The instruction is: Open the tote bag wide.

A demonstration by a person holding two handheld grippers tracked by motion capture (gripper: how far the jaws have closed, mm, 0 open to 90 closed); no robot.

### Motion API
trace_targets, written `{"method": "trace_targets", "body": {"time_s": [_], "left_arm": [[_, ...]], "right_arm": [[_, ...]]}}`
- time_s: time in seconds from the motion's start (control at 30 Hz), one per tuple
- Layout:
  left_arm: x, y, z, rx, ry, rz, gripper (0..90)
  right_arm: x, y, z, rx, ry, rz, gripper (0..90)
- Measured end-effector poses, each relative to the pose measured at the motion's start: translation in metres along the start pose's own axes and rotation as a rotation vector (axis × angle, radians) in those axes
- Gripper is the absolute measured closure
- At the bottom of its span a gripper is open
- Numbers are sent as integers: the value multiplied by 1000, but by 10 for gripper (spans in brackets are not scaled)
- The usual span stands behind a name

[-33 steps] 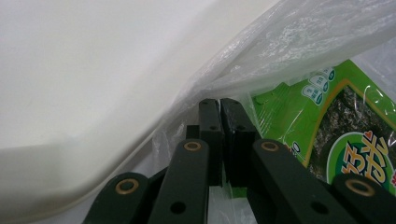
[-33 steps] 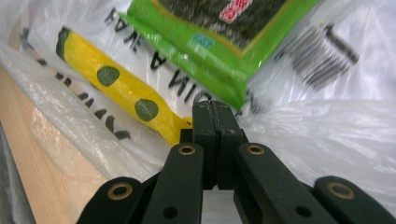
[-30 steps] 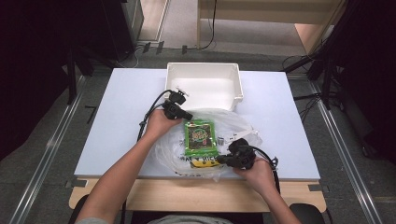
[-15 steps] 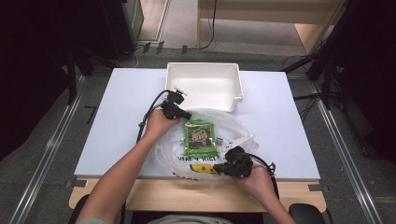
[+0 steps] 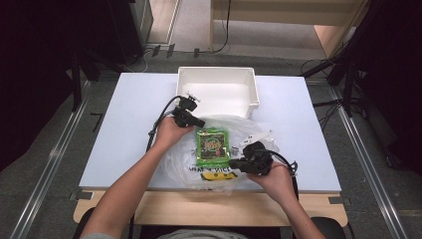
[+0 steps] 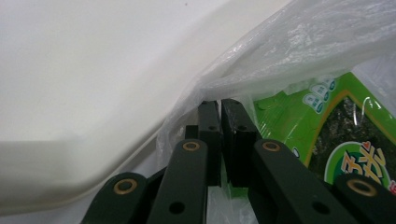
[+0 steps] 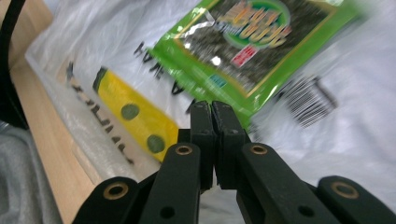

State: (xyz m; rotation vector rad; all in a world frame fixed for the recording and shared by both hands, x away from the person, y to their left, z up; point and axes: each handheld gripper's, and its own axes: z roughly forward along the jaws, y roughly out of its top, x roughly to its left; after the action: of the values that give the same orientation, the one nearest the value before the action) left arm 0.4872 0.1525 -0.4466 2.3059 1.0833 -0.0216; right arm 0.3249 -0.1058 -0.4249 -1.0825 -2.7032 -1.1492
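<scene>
Bag: thin clear plastic carrier bag (image 5: pixel 234 149) with black-and-yellow print lies on the pale blue-white tabletop (image 5: pixel 134 129), flat green seaweed snack packet (image 5: pixel 212 146) inside. Film is limp and slippery; pinch the rim edges. Left gripper (image 6: pixel 219 105) is clamped on film; right gripper (image 7: pixel 212 106) is closed, probably on film. White rectangular plastic bin (image 5: pixel 219 92) behind; dark room around.

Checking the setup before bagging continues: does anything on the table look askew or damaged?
Nothing looks damaged. The clear plastic bag lies crumpled in front of the white bin, with the green seaweed packet roughly straight. Both grippers pinch the bag's film.
</scene>
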Motion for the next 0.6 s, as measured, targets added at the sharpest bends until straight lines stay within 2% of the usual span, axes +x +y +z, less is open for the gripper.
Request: {"method": "trace_targets", "body": {"time_s": [0.03, 0.17, 0.23, 0.4, 0.6], "left_arm": [[-2, 1, -2, 1, 3, 11, 878], [-2, 2, -2, 2, 7, 10, 879], [-3, 2, -2, 3, 4, 13, 879], [-3, 2, -7, -7, -3, 4, 878], [-10, 6, -20, -38, -4, 24, 869]], "right_arm": [[-4, 5, -4, -15, -7, 7, 900], [-11, 16, -8, -33, -30, 13, 900], [-19, 28, -6, -46, -41, 18, 900], [-30, 50, 1, -47, -65, 20, 900], [-43, 76, 9, -53, -92, 27, 900]]}}
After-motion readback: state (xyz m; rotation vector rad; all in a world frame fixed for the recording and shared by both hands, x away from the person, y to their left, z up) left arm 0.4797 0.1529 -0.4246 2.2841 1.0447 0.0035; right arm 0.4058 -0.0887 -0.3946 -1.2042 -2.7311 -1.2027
